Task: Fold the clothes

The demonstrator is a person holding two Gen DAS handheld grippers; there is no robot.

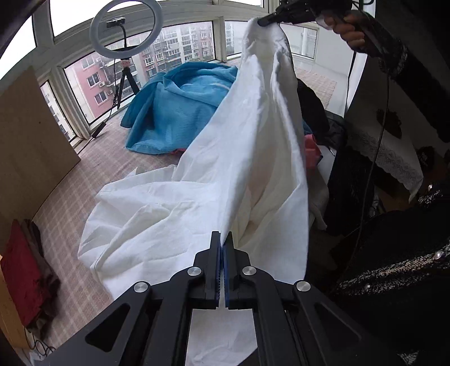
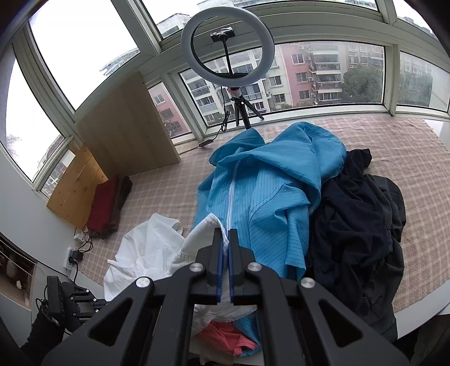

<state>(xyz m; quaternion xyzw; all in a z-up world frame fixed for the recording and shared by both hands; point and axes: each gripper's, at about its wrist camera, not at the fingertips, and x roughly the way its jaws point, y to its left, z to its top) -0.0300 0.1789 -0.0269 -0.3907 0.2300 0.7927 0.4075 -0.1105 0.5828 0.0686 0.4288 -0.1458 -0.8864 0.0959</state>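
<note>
With its blue-padded jaws pressed together on a pinch of fabric, the left gripper (image 1: 224, 239) holds the large crumpled white cotton garment (image 1: 225, 174) near the lower edge of the left wrist view, cloth running between the pads & out below the black linkage. Up at top right of that view the right gripper (image 1: 263, 21), gripped by a hand (image 1: 350, 32) in a dark speckled knit sleeve (image 1: 391, 53), is clamped on another corner of the same white garment, so the fabric hangs stretched in a slanting sheet between the 2 grippers, w/ the rest trailing in folds onto the pink-and-beige checked cover (image 1: 70, 208) of the work surface. From the right wrist view, the right gripper's pads (image 2: 218, 267) are closed on a hemmed white edge, white cloth bunched to the left & under it. Just beyond lies a bright blue pinstriped zip-front hooded suit (image 2: 267, 202), heaped, touching a pile of black clothes (image 2: 357, 219) on its right. A coral-pink garment (image 2: 225, 336) peeks out below the gripper. Far left, folded dark-red cloth (image 2: 104, 205) rests against light wooden boards (image 2: 129, 129). By the windows stands a white ring light on a small black tripod (image 2: 227, 42).
</note>
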